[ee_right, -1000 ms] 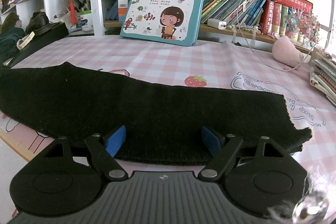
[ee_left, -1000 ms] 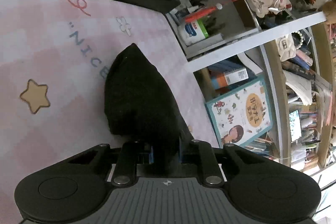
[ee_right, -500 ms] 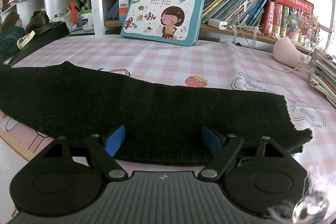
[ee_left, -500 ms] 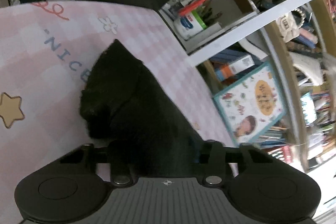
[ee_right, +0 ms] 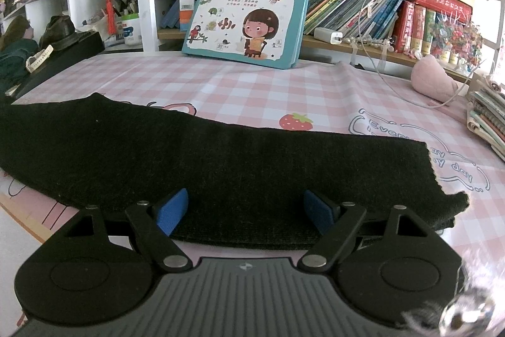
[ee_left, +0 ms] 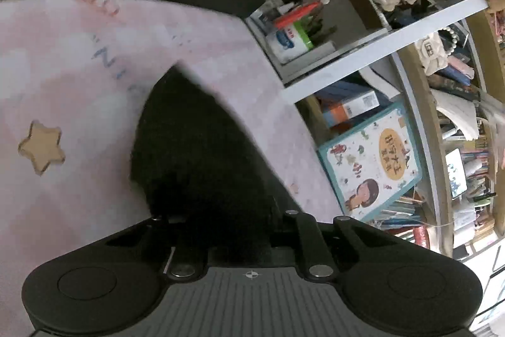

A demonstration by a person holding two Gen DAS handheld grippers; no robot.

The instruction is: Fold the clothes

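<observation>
two wrist-camera views over a table point(ee_right: 315, 90) covered with a pink and white checked cloth printed with a strawberry point(ee_right: 296, 121), a tan star point(ee_left: 41, 146) and cartoon lettering.

in the right wrist view, a long black knitted garment point(ee_right: 221, 157) lies flat across the table, running from the left edge of the picture to a ragged end on the right. its near edge looks doubled over in layers. the right gripper point(ee_right: 244, 212) sits low at that near edge with its fingers spread wide; the blue pads point(ee_right: 170, 210) hover just over the fabric and hold nothing.

in the left wrist view, which is blurred, the left gripper point(ee_left: 235, 229) has a bunch of the same black garment point(ee_left: 195, 153) between its fingers. the fabric rises in a dark pointed fold toward the camera, hiding the fingertips, so the grip appears closed on the cloth, though the exact gap cannot be seen.

behind the table, a teal children's book point(ee_right: 249, 8) with a cartoon girl on its cover leans upright against a white and wooden bookshelf point(ee_right: 394, 11) packed with books. a pink plush toy point(ee_right: 435, 78) lies at the back right of the table, and a stack of books point(ee_right: 487, 119) sits at the right edge. a white pen holder point(ee_right: 131, 29) stands on the shelf to the left.
</observation>
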